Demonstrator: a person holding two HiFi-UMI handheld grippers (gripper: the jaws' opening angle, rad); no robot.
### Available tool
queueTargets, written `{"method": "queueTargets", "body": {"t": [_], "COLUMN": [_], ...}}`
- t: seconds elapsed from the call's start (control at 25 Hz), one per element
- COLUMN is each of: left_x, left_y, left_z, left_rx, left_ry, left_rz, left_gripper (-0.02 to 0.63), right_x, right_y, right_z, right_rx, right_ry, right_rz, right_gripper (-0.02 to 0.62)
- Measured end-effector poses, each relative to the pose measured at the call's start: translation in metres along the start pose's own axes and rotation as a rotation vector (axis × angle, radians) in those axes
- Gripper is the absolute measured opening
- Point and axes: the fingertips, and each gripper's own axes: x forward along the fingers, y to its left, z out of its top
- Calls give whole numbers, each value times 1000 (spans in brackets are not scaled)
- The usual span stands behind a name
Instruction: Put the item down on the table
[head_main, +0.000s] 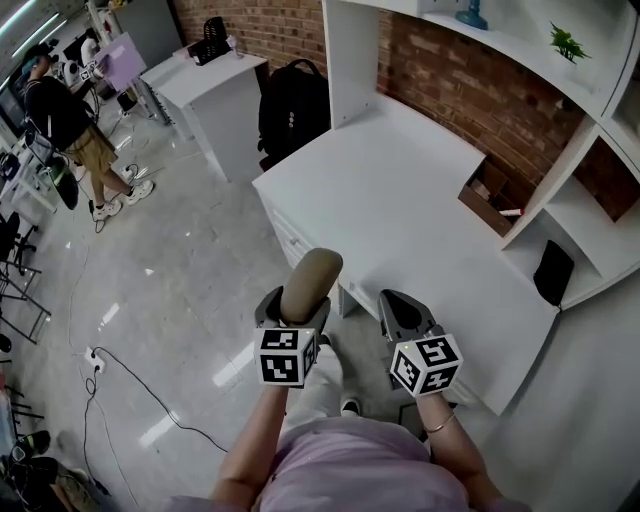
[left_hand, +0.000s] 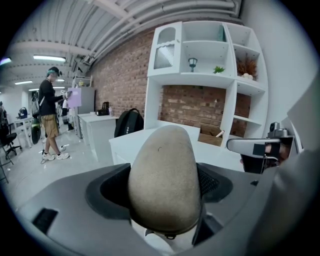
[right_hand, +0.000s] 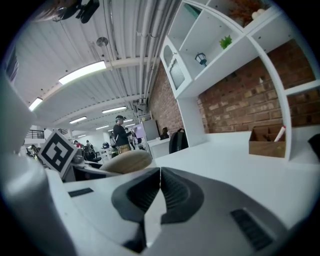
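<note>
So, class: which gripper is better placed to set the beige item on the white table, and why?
Left. The left gripper is shut on the beige item near the white table edge; the right gripper is shut on nothing.

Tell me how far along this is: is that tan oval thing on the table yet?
Not yet. Picking up looks done: the left hand-held gripper clamps the tan oval object short of the white table. The right hand-held gripper is shut, empty. Setting it down remains.

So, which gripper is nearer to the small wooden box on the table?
Right. The right gripper is by the near edge of the table, facing the box; the left gripper, holding a beige item, is further left.
</note>
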Motion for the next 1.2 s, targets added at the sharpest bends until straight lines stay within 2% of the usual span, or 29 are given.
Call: {"method": "queueTargets", "body": {"t": [0.32, 0.72, 1.2], "left_x": [75, 157, 226], "left_y": [38, 84, 102], "left_z": [39, 94, 132], "left_rx": [15, 34, 113], "left_ry": [17, 33, 50], "left_rz": [-47, -124, -205], "left_gripper": [387, 387, 387], "right_x": [81, 169, 217], "right_y": [-24, -50, -79], "right_z": [27, 69, 93], "right_rx": [-2, 0, 24], "right_ry": [13, 5, -9], "right_rz": [-24, -100, -203], "right_gripper": [-2, -2, -2]}}
